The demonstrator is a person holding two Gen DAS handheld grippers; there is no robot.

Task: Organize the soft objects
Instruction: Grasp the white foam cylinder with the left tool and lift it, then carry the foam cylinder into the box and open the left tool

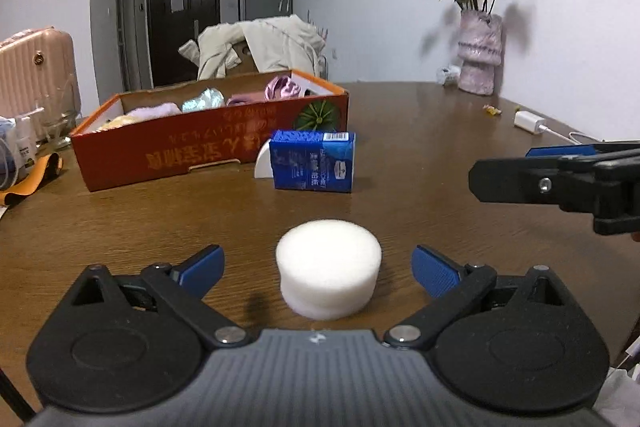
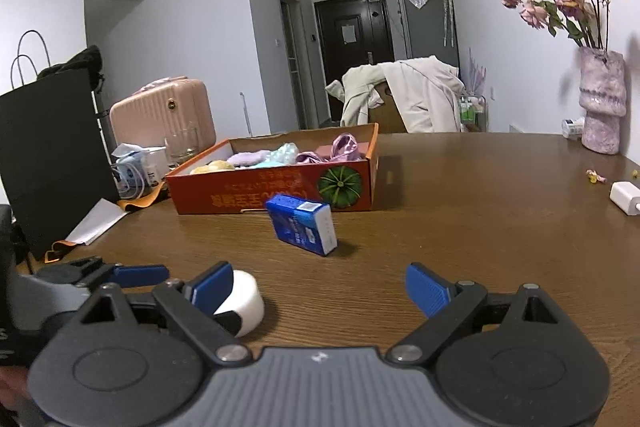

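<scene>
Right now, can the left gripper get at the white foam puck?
Probably yes: the left gripper is open, the white foam puck sits between its fingers on the table, nothing blocking.

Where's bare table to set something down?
Free: wide stretch between blue tissue pack, vase and white charger. Crowded: left edge by orange box, black bag; white sponge sits between left gripper fingers.

No legible text (box print inverted)

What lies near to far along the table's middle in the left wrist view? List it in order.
left hand-held gripper → white foam puck → blue tissue pack → orange cardboard box → cream jacket → dark door.
</scene>
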